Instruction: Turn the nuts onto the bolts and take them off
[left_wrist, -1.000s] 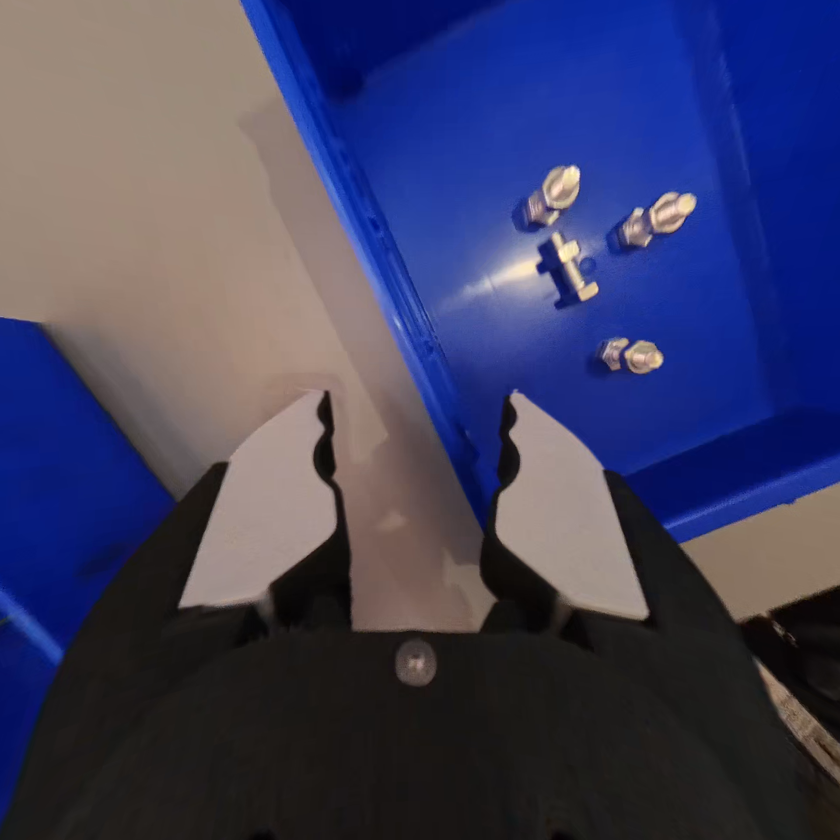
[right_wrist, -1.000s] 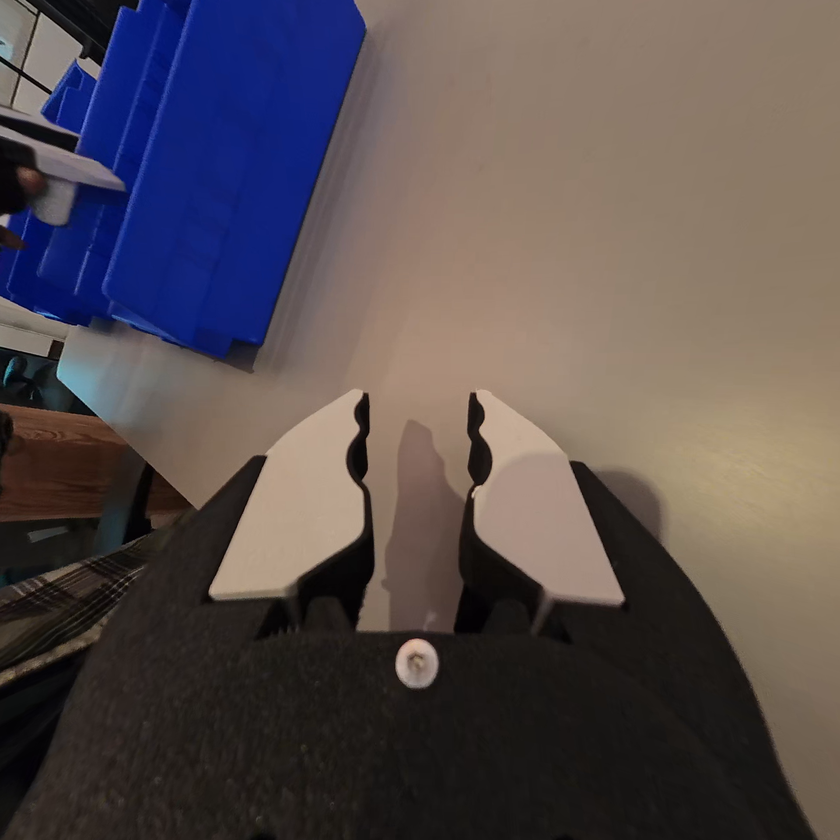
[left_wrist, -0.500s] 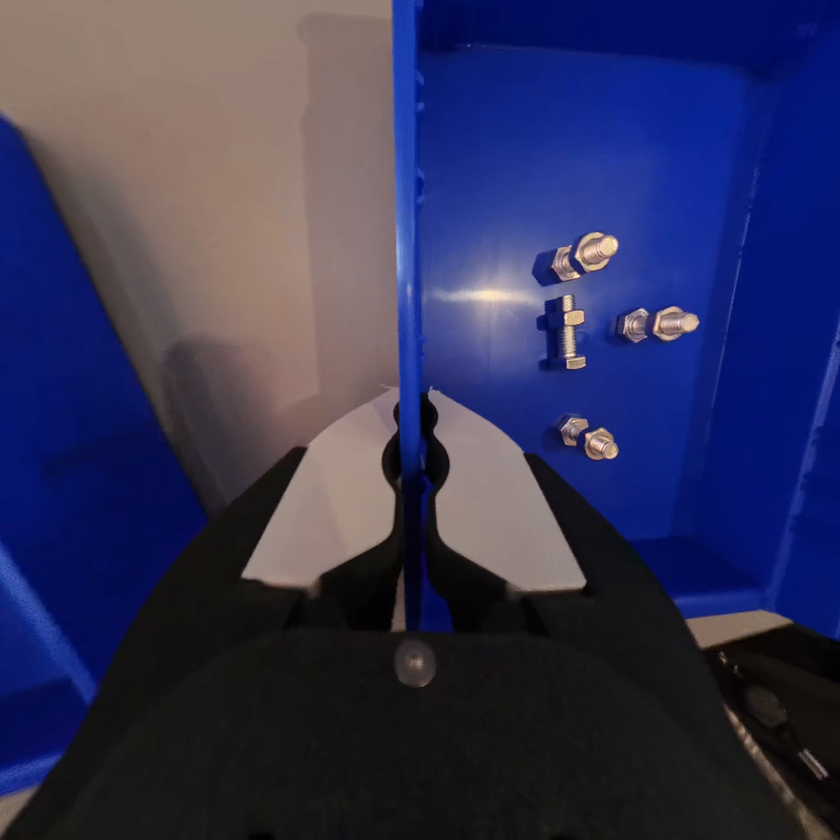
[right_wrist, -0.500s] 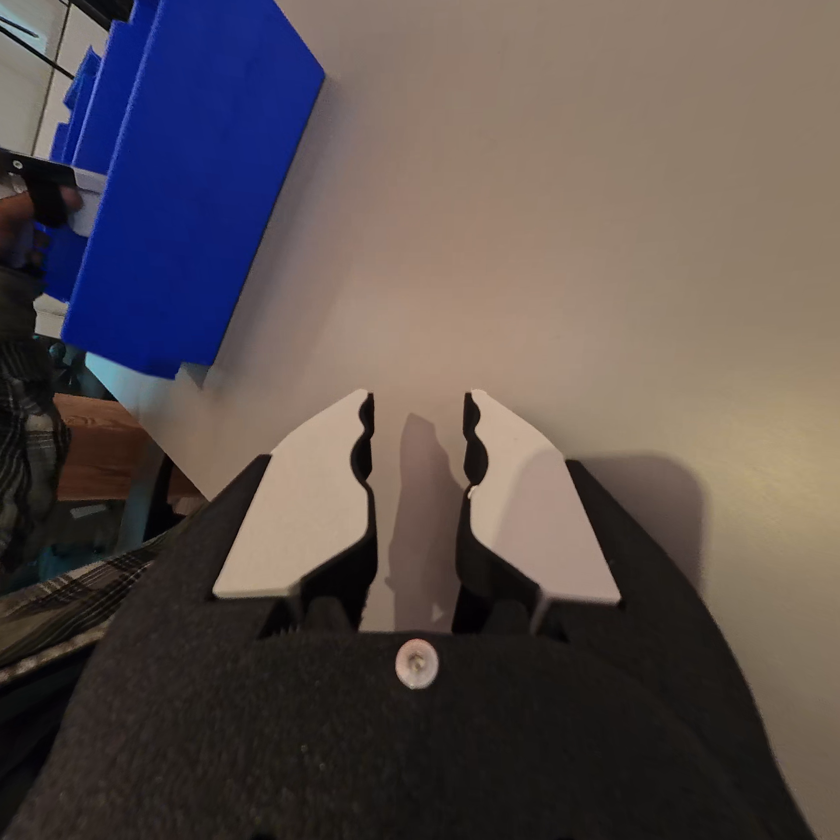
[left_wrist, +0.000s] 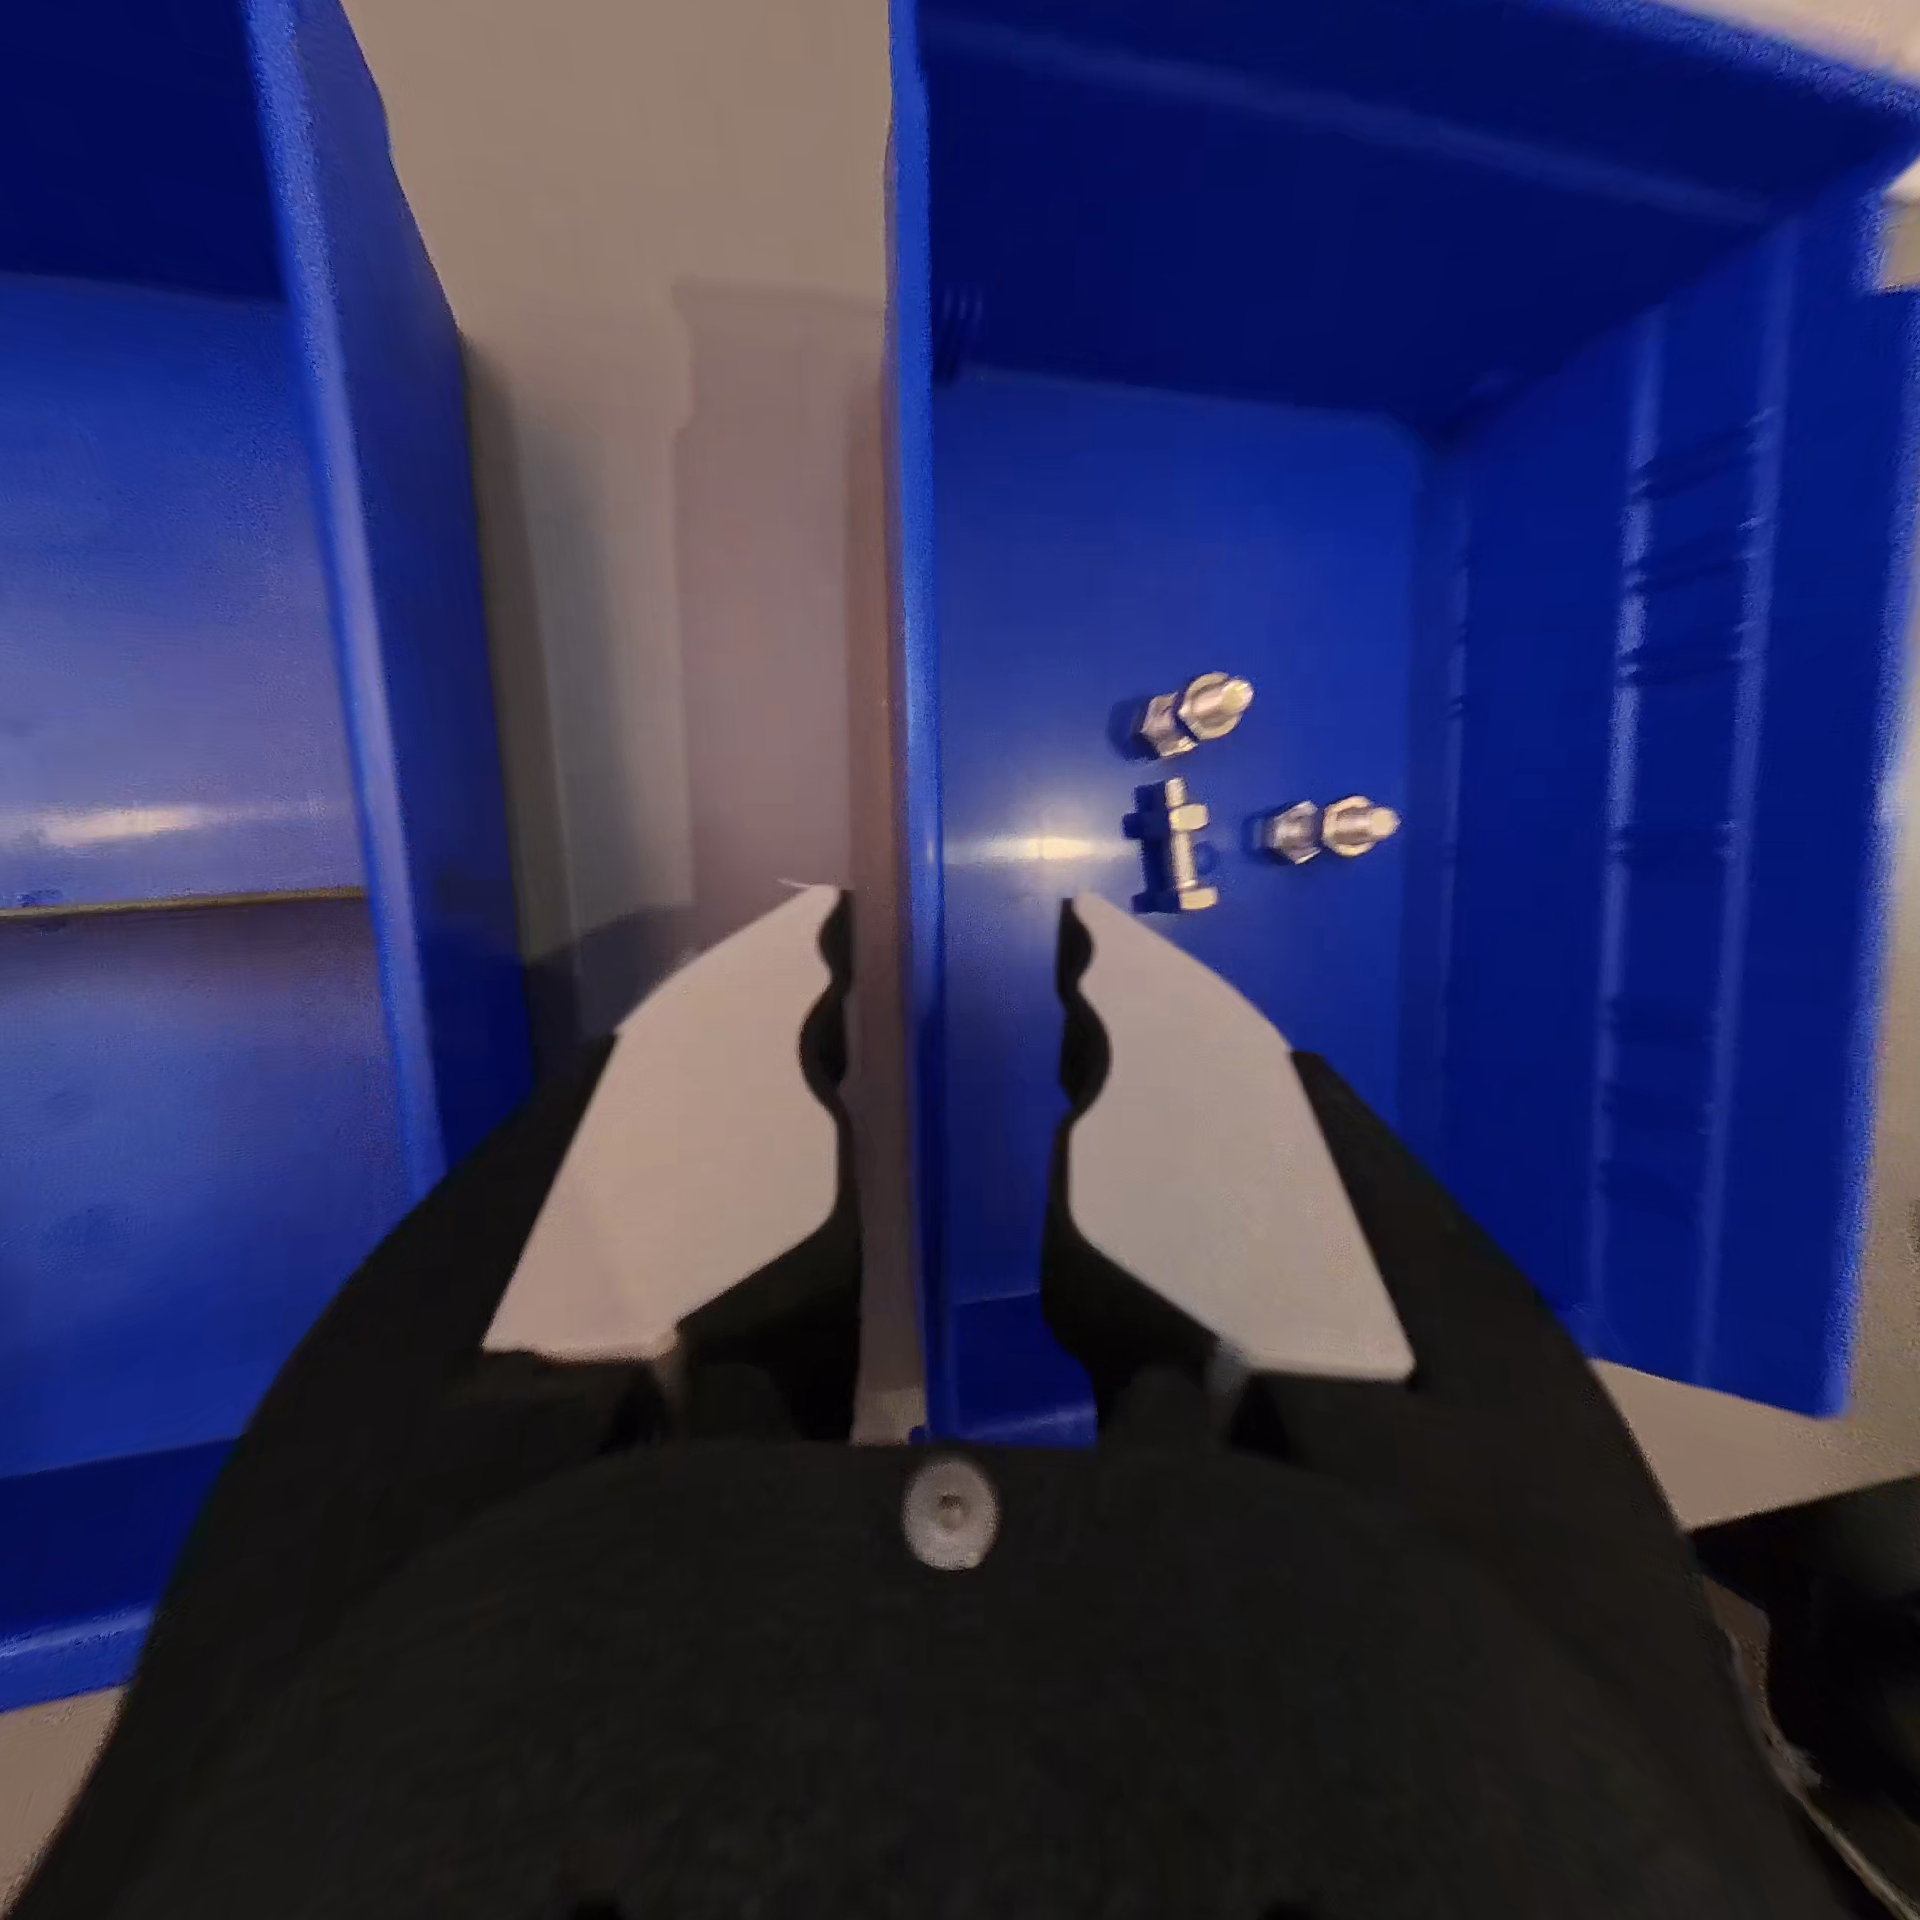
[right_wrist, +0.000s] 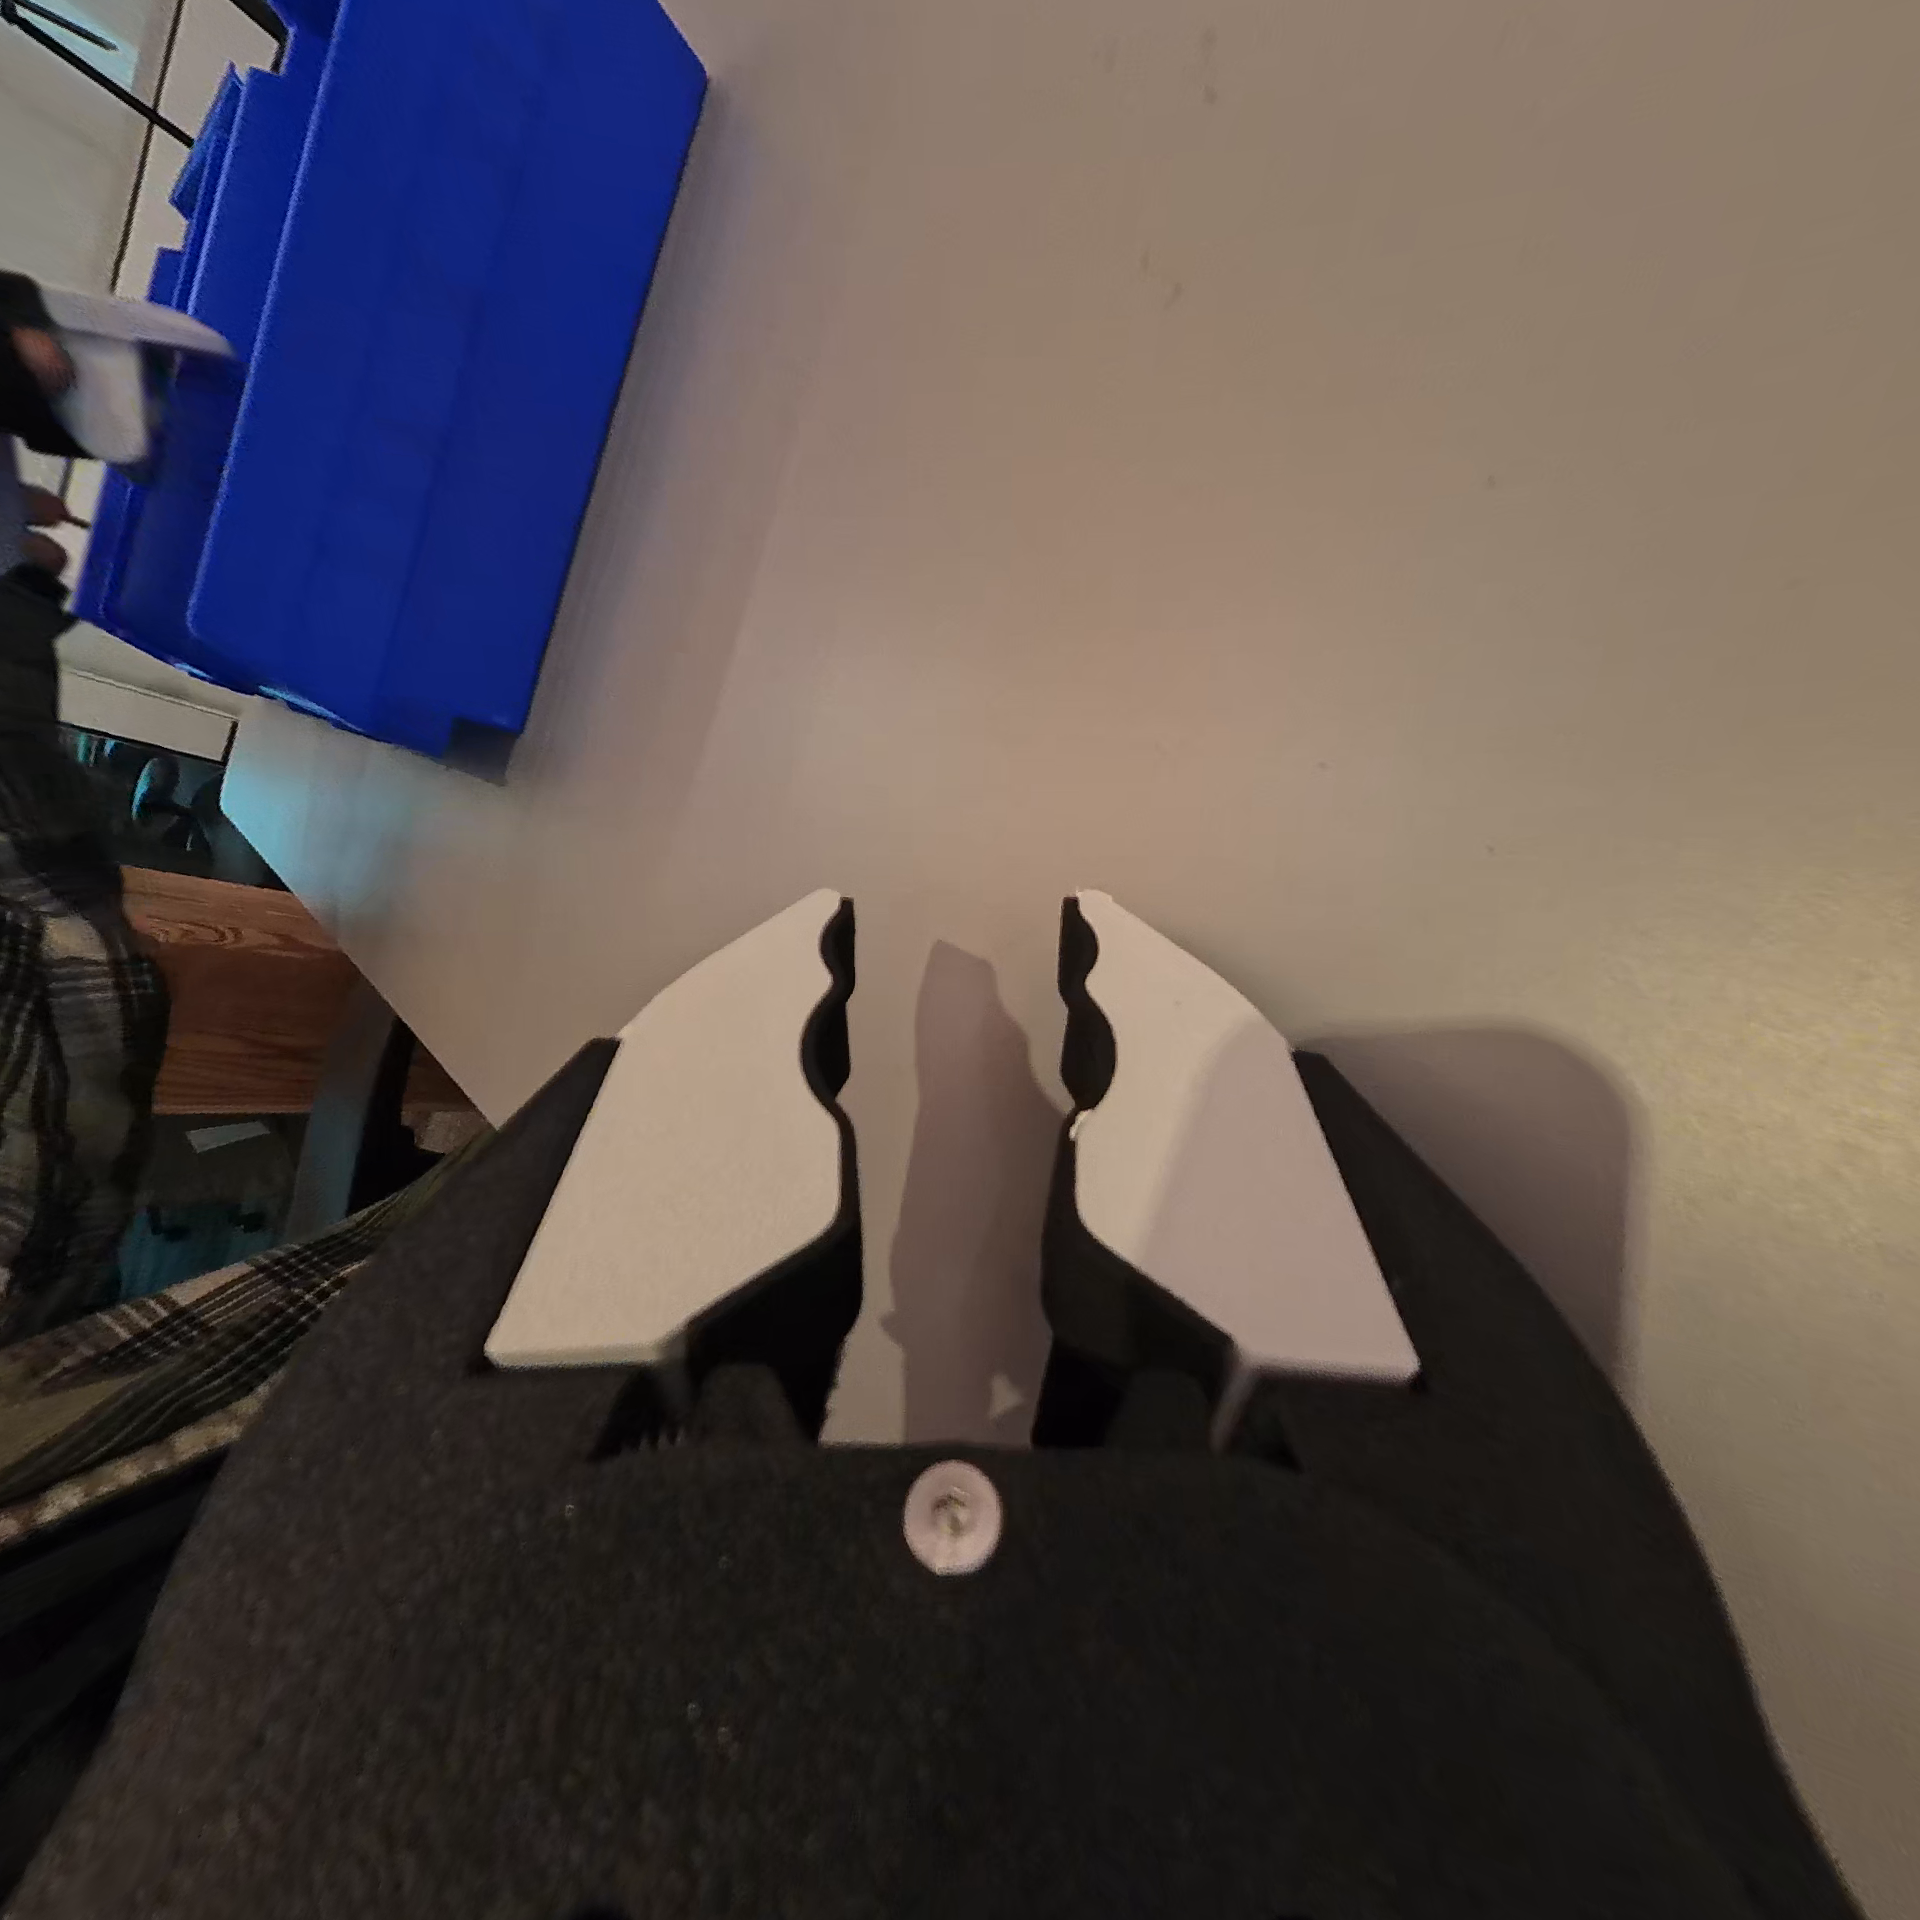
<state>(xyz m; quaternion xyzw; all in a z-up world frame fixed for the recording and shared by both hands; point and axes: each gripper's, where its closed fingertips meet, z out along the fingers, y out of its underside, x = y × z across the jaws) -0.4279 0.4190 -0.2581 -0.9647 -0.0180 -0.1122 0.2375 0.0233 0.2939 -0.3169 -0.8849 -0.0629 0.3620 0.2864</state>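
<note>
The left gripper (left_wrist: 954, 914) is spread apart and holds nothing; the left wall (left_wrist: 914, 623) of a blue bin (left_wrist: 1662, 727) stands in the gap between its fingers, one finger outside over the table (left_wrist: 769, 520) and the other inside over the bin floor. That straddling pose looks like a way to steady or shift the bin rather than to reach the hardware, though I cannot tell whether either finger touches the wall. The bolts with nuts (left_wrist: 1174, 857) lie loose on the bin floor just beyond the inside fingertip: three are visible, each with a nut already threaded on, one near the wall, one above it and one further right, close together but apart. A second blue bin (left_wrist: 343, 623) sits to the left, with a strip of table between the two. The right gripper (right_wrist: 956, 914) is also parted and empty, hovering low over bare table, well away from the bins (right_wrist: 416, 364) seen at the far left of its view, likely waiting until a bolt is lifted out for it to work on
</note>
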